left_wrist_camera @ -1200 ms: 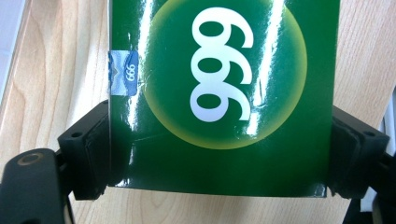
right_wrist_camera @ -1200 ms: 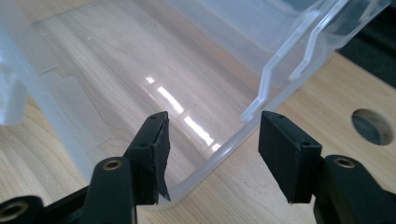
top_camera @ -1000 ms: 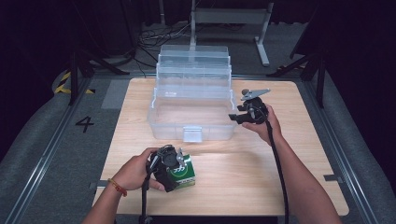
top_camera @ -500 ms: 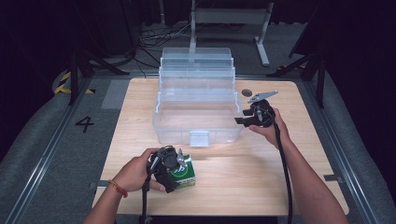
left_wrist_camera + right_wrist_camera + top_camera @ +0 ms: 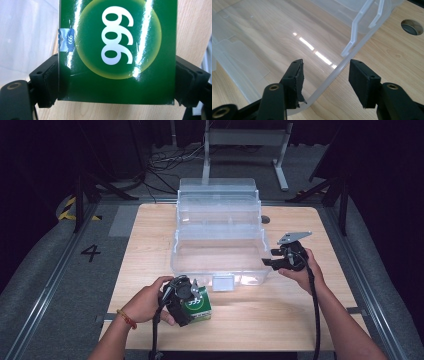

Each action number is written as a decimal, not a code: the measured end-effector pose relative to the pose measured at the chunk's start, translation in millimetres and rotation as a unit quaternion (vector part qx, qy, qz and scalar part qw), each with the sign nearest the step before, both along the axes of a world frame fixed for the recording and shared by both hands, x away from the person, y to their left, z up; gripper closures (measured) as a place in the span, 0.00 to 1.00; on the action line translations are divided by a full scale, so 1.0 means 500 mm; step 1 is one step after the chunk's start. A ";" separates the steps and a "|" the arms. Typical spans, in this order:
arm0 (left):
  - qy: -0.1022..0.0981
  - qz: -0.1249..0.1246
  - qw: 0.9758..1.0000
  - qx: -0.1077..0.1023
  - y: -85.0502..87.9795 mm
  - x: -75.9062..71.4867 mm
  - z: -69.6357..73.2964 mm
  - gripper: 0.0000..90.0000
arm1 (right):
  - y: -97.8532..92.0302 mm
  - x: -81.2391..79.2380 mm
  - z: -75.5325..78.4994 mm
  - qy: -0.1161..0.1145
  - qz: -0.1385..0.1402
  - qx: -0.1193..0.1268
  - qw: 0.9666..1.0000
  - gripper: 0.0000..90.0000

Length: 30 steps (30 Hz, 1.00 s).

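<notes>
Since the earlier frames your right gripper [image 5: 274,258] has slid from the far right side of the clear plastic box [image 5: 220,240] toward you along that side, and now sits at the box's near right corner, at about four o'clock from the box's middle. Its jaws have just been closing a little, yet they are not clamped: the right gripper view shows the box's rim [image 5: 329,77] running up between the two black pads with a gap on each side, so nothing is pinched. That same view shows a hinged inner tray of the box at one o'clock and a round hole [image 5: 412,26] in the wooden table [image 5: 387,55] at two o'clock. From the high view you cannot judge how the rim sits between the pads.

Your left gripper [image 5: 192,295] has kept its place near the front edge of the table, at about seven o'clock from the box. It is clamped on a green carton [image 5: 199,306]. The left gripper view [image 5: 117,75] shows what the high view cannot: both pads press flat against the carton's two sides, and the glossy face reads 999 in white on a yellow-green disc, with a small blue seal [image 5: 66,40] at its nine o'clock edge. The carton stands just in front of the box's latch [image 5: 223,282], close to it; whether they touch I cannot tell.
</notes>
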State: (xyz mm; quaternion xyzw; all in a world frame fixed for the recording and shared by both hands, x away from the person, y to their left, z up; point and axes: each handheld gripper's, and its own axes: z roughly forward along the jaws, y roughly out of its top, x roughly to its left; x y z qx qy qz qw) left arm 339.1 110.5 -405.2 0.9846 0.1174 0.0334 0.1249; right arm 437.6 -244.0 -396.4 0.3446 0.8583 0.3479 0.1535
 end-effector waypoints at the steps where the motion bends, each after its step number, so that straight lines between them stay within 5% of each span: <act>1: 0.002 -0.005 1.000 0.000 -0.002 0.001 0.000 0.15 | -0.001 0.000 0.000 0.001 0.000 0.001 1.000 0.52; 11: 0.011 -0.058 0.997 0.049 -0.055 0.019 -0.002 0.14 | -0.008 0.009 -0.007 0.012 0.011 0.023 1.000 0.49; 15: 0.012 -0.067 0.996 0.061 -0.071 0.020 -0.011 0.13 | 0.000 0.012 -0.014 0.021 0.012 0.007 1.000 0.49; 23: -0.004 -0.061 0.998 0.033 -0.058 0.012 -0.015 0.15 | -0.012 0.002 -0.016 0.025 0.007 0.025 0.999 0.51; 30: -0.012 -0.058 0.997 0.041 -0.060 -0.002 -0.013 0.16 | -0.018 -0.038 -0.013 0.029 0.001 0.017 0.999 0.51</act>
